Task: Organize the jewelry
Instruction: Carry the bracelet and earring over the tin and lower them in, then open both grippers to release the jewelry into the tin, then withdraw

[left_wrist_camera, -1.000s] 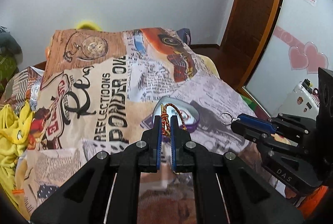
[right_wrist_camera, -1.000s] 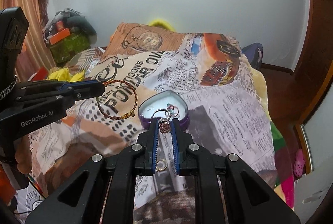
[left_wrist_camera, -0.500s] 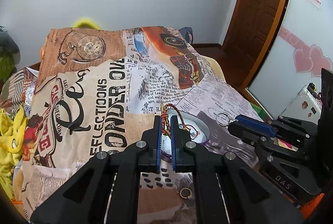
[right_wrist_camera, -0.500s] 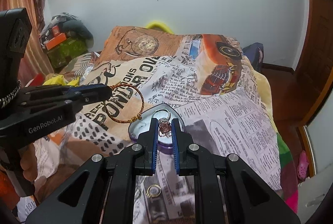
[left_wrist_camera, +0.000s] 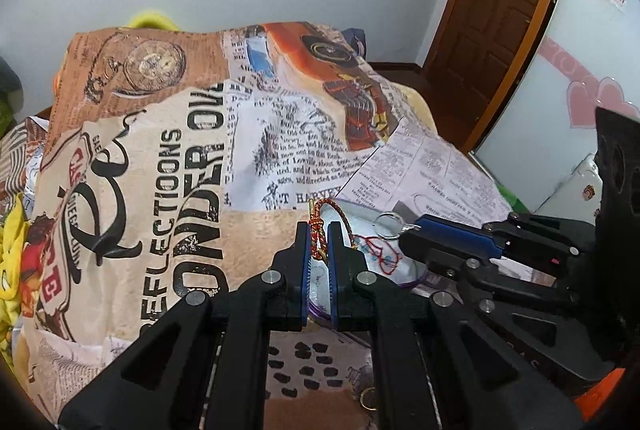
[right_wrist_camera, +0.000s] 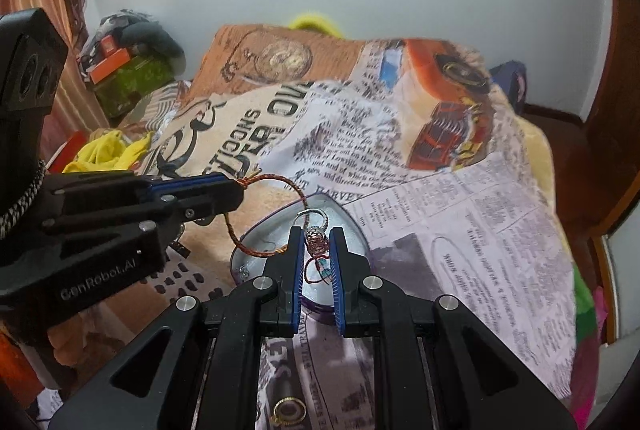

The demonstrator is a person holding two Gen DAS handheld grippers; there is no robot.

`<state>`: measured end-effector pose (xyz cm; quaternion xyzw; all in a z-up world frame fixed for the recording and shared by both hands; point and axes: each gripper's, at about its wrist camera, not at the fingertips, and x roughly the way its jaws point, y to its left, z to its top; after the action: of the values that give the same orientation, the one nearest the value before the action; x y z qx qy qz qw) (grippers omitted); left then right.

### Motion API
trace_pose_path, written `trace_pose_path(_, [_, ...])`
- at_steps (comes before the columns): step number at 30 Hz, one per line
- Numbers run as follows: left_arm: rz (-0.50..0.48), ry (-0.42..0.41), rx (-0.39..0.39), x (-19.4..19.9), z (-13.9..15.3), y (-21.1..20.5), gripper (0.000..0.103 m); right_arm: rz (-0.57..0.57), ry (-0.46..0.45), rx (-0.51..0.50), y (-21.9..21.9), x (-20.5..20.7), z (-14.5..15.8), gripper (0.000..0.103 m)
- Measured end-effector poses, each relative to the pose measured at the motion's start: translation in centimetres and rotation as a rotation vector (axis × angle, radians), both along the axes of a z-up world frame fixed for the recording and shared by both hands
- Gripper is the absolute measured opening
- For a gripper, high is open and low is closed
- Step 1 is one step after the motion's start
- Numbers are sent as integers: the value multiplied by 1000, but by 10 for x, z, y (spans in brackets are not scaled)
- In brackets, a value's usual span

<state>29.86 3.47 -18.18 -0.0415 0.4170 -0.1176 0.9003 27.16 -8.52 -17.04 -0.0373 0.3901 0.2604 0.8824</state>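
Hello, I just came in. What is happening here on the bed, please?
A person is sorting jewelry with a handheld gripper in each hand. The left gripper is shut on a red-and-gold braided bracelet, whose loop hangs partly over a heart-shaped jewelry box lying open on the printed bedspread. The right gripper is shut on a silver ring with a reddish stone, held just over the same box. A gold ring lies on the bedspread near the camera.

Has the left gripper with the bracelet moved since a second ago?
Yes. The left gripper carried the bracelet rightward, now overlapping the heart-shaped box rim.
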Motion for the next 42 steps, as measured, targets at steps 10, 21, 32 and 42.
trace_pose_path(10, [-16, 67, -29, 8, -18, 4, 6, 48, 67, -38, 13, 12, -18, 11])
trace_pose_path(21, [-35, 112, -1, 6, -27, 4, 6, 47, 78, -79, 17, 15, -23, 11])
trace_pose_path(32, [-22, 73, 34, -11, -5, 7, 11, 68, 64, -132, 22, 1, -15, 12])
trace_pose_path(42, [-4, 2, 61, -40, 28, 6, 27, 38, -7, -128, 13, -24, 18, 16])
